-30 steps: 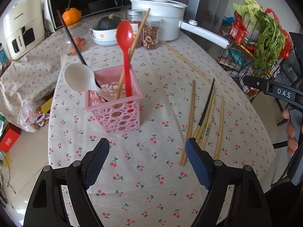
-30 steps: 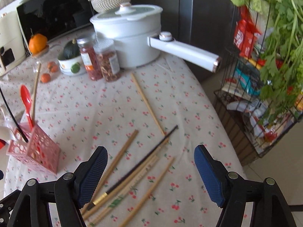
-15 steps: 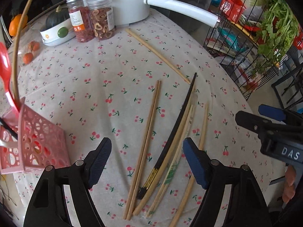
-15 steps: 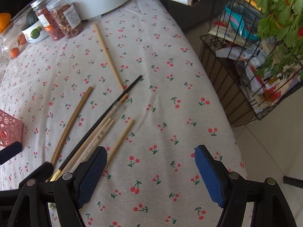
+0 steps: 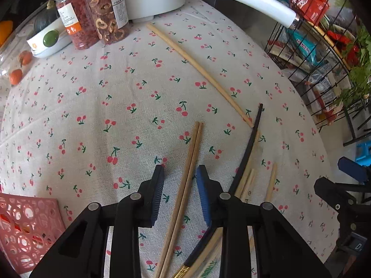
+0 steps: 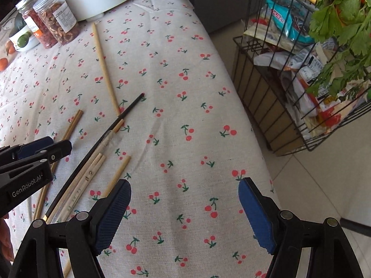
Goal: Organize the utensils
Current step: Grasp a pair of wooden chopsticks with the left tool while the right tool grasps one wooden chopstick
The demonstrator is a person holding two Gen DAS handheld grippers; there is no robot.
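From the left wrist view, the left tool (image 5: 179,194) pointed steeply down at the table (image 5: 116,106), its jaws closing around a pair of wooden chopsticks (image 5: 185,180) that lay side by side toward the table's near edge. The pair ran between the pads, but a gap showed on each side, so nothing was gripped yet. A black chopstick (image 5: 245,153) and several pale ones lay just beside, closer to the right edge. One long chopstick (image 5: 199,69) lay apart, nearer the far edge. The pink utensil basket (image 5: 25,229) sat at the near left corner.

From the right wrist view, the right tool (image 6: 183,210) hovered wide and empty over bare cloth near the right edge, with the black chopstick (image 6: 92,148) and the pale bundle to its left.

The step in hand seemed to be picking up the wooden pair. Next, the jaws would need to finish closing squarely on both sticks, then lift and carry them to the basket, tips down.
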